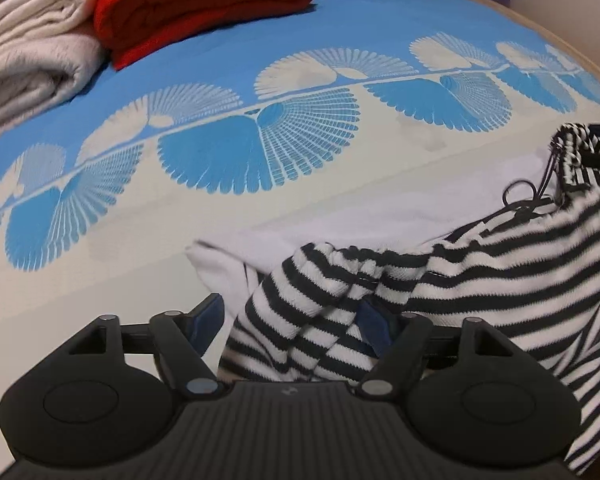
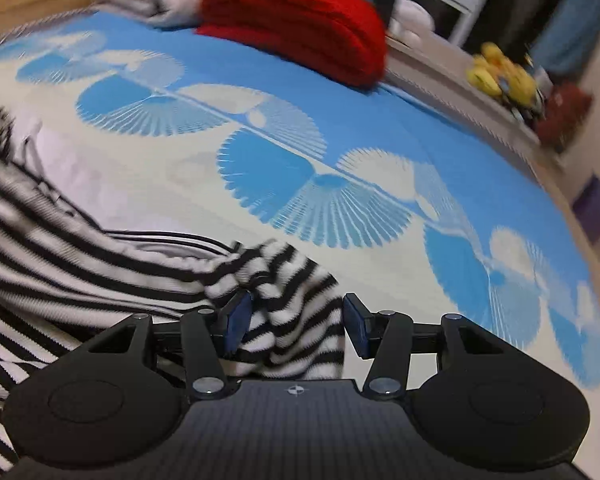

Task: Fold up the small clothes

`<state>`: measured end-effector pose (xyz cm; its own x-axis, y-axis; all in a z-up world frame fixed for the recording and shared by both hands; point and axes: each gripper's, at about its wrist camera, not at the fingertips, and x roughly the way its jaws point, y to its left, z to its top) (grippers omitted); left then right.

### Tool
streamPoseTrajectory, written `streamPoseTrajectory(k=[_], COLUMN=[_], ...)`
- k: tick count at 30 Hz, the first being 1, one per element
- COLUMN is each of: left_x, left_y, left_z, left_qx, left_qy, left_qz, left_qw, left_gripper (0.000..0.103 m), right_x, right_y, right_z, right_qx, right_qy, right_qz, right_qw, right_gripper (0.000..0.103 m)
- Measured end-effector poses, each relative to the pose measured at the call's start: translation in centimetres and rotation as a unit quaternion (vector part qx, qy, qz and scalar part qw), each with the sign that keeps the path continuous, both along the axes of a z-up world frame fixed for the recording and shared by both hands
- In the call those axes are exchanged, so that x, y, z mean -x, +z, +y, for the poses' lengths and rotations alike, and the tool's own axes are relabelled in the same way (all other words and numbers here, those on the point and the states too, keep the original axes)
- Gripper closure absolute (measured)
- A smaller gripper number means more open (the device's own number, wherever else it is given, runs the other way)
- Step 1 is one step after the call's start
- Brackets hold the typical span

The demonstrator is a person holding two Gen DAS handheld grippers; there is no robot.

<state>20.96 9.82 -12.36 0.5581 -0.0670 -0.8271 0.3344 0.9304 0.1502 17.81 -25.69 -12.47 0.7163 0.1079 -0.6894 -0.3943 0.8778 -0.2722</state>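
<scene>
Lying btwn parted claws (image 1: 290, 322), striped garment (image 1: 500, 264)

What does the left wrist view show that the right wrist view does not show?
Only the left wrist view: a black metal ring on the striped garment and a white cloth under it. Only the right wrist view: yellow toys beyond the bed edge. Both share: the blue patterned bedcover, the red folded item, and striped fabric between open jaws.
</scene>
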Motion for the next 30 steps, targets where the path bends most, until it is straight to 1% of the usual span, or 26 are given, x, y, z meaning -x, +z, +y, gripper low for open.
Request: streamPoseTrajectory(k=[2,3,4,5,6,7,8,9,10,11,12,13,14,15,16,18,20,22,23,25,26,27,28,29,30], left_x=[-0.3,-0.5,-0.6,-0.6,-0.7,-0.8,-1.2,-1.5,-1.8,-2.1,-2.6,-2.9,-3.3,-3.8,-4.2,-5.0,-5.8,-6.6,-7.0,-7.8,-8.3,-8.8,-9.2,-9.3,-9.2], left_y=[-0.2,-0.3,-0.2,0.3,0.8,1.6,2.5,3.2,3.9,4.4,4.5,4.4,4.2,3.9,3.5,2.9,2.6,2.4,2.0,1.0,0.2,-0.8,-1.8,-2.4,-2.4], left_z=[-0.2,-0.2,0.1,0.5,0.9,1.6,2.8,3.8,4.9,5.8,6.4,6.4,6.0,5.4,5.1,5.0,5.3,5.7,5.6,5.2,4.9,4.7,4.5,4.4,4.4], left_qx=[0.0,0.001,0.004,0.008,0.016,0.029,0.048,0.064,0.085,0.106,0.125,0.129,0.118,0.103,0.096,0.1,0.104,0.114,0.112,0.097,0.088,0.081,0.074,0.067,0.063], left_qy=[-0.016,-0.024,-0.027,-0.026,-0.021,-0.008,0.018,0.045,0.075,0.106,0.127,0.128,0.121,0.116,0.115,0.124,0.138,0.151,0.155,0.152,0.151,0.149,0.148,0.149,0.15], left_qz=[0.008,0.018,0.019,0.009,-0.002,-0.014,-0.031,-0.047,-0.062,-0.076,-0.08,-0.08,-0.08,-0.08,-0.076,-0.071,-0.076,-0.08,-0.077,-0.062,-0.049,-0.025,0.001,0.02,0.022], left_qw=[0.9998,0.9995,0.9994,0.9996,0.9997,0.9994,0.9982,0.9958,0.9917,0.9859,0.9808,0.9801,0.9823,0.9848,0.9857,0.9847,0.982,0.9787,0.9786,0.9816,0.9834,0.9852,0.9862,0.9864,0.9864], left_gripper=[0.062,0.089,0.093,0.096,0.099,0.099,0.099,0.099,0.099,0.099,0.099,0.099,0.099,0.099,0.099,0.099,0.099,0.099,0.099,0.099,0.098,0.096,0.094,0.094,0.092], right_x=[-0.4,-0.6,-0.8,-1.0,-1.3,-1.4,-1.7,-1.8,-2.1,-2.5,-2.8,-3.1,-3.4,-4.0,-4.6,-5.7,-6.7,-7.5,-7.8,-8.7,-9.2,-9.8,-10.6,-11.0,-11.2], right_y=[-0.3,-0.5,-0.7,-0.8,-0.9,-1.1,-0.8,-0.1,1.2,2.7,3.9,4.6,4.8,4.5,3.9,2.7,2.2,2.1,1.9,1.1,0.5,-0.2,-1.5,-2.6,-3.5], right_z=[0.5,0.7,0.7,0.8,0.8,0.8,0.7,0.4,-0.2,-1.3,-2.2,-2.8,-3.0,-2.8,-2.4,-1.5,-0.9,-0.5,-0.5,-0.3,-0.1,0.0,0.2,0.4,0.6], right_qx=[0.008,0.011,0.012,0.013,0.012,0.01,0.005,-0.008,-0.038,-0.087,-0.128,-0.154,-0.16,-0.156,-0.147,-0.121,-0.118,-0.115,-0.115,-0.111,-0.106,-0.1,-0.091,-0.085,-0.081], right_qy=[0.009,0.012,0.015,0.018,0.023,0.026,0.026,0.02,-0.001,-0.029,-0.051,-0.069,-0.081,-0.089,-0.094,-0.106,-0.112,-0.124,-0.13,-0.141,-0.147,-0.152,-0.154,-0.154,-0.153], right_qz=[0.002,0.005,0.009,0.013,0.018,0.021,0.016,0.001,-0.021,-0.042,-0.058,-0.069,-0.075,-0.066,-0.053,-0.035,-0.03,-0.035,-0.035,-0.023,-0.012,0.006,0.041,0.076,0.107], right_qw=[1.0,1.0,1.0,1.0,0.999,0.999,1.0,1.0,0.999,0.995,0.989,0.983,0.981,0.982,0.983,0.986,0.986,0.985,0.984,0.983,0.983,0.983,0.983,0.981,0.979], right_gripper=[0.053,0.054,0.056,0.065,0.084,0.094,0.098,0.099,0.099,0.099,0.099,0.099,0.099,0.099,0.099,0.099,0.099,0.099,0.099,0.099,0.099,0.098,0.097,0.095,0.091])
